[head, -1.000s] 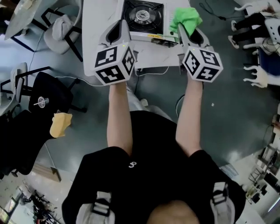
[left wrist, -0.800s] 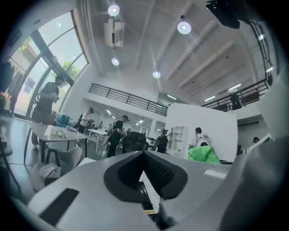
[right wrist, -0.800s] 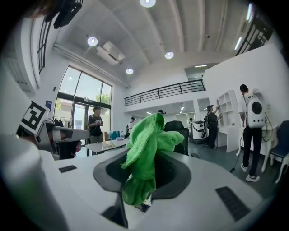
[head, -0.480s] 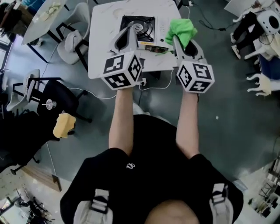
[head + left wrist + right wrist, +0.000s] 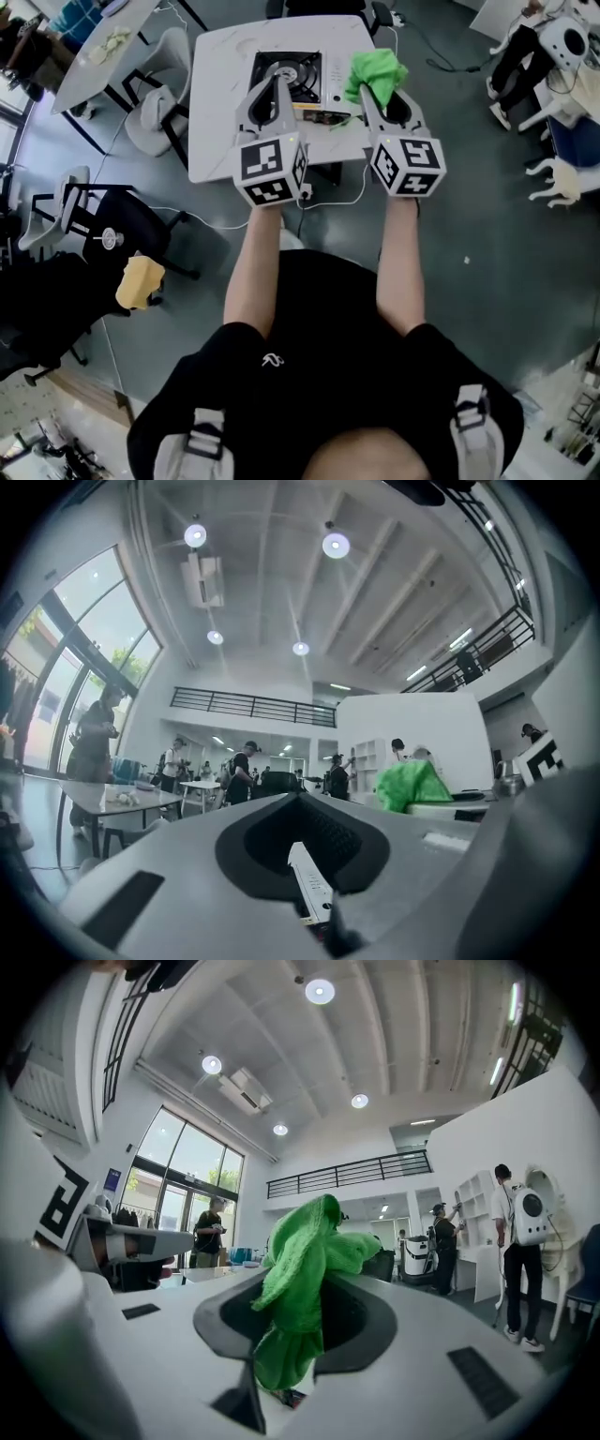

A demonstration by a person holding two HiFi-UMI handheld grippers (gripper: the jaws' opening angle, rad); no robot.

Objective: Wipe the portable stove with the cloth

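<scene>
Right gripper (image 5: pixel 281 1377) – jaws clamped on the green cloth (image 5: pixel 302 1269), which is pinched low and bunches up out of the jaw opening. Left gripper (image 5: pixel 314 892) – jaws together, nothing between them.

Both are held out side by side over the near edge of the white tabletop (image 5: pixel 217 103), and both gripper views look level across the room, so neither tool is angled down at the table.

Portable stove (image 5: pixel 291 70) sits mid-tabletop toward the far edge. In the head view the left gripper's tips overlap its near edge, and the cloth sits just off the stove's right side. Height above the stove cannot be told.

Judgement: the right gripper does the wiping – tip down and shift left onto the stove top.
</scene>
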